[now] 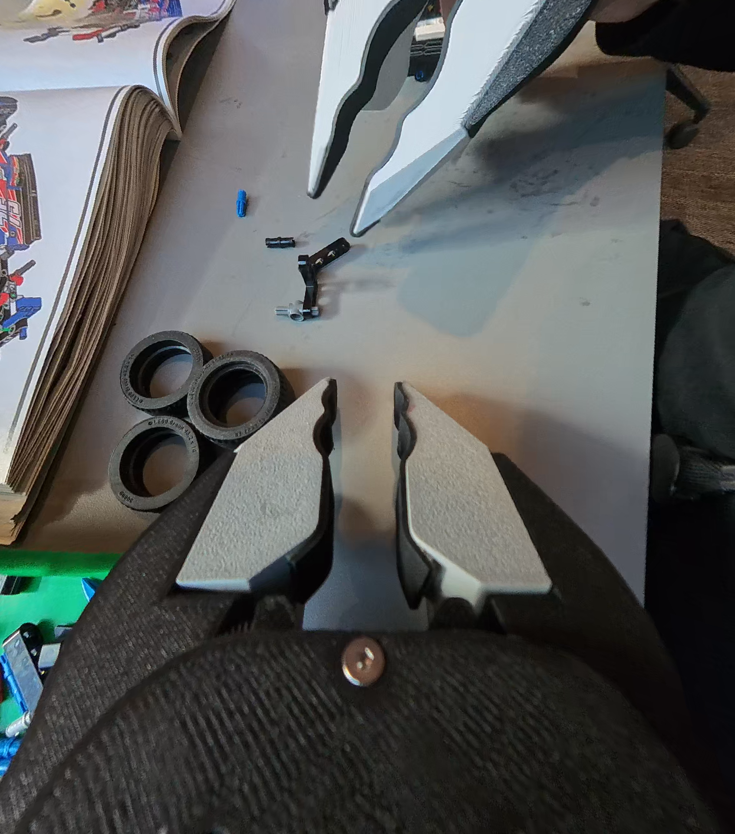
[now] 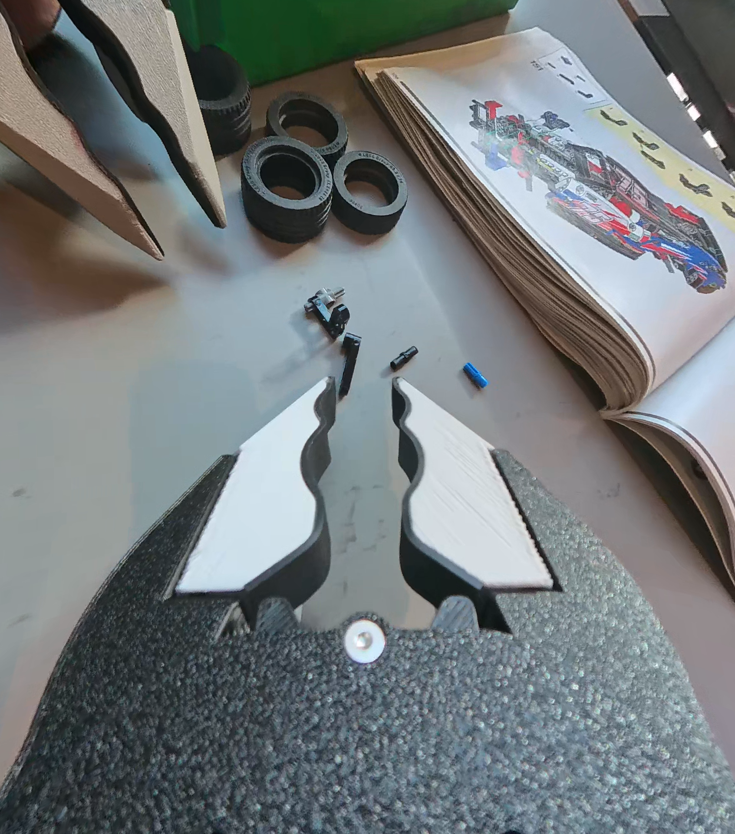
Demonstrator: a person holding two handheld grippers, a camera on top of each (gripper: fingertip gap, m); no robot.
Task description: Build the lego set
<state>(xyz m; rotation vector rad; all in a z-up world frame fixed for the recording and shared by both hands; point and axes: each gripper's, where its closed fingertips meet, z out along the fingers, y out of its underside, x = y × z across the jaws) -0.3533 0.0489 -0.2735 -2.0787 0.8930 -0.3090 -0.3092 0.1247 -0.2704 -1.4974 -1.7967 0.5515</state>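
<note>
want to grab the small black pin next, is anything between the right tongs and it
Nothing visible. The right tongs are open, and the black pin lies on bare table just past their tips. The black angled piece lies beside it, apart.

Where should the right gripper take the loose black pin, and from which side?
Across its middle, coming from above with a finger on each long side. The black pin lies flat on the table, apart from the blue pin, just ahead of the open right gripper.
</note>
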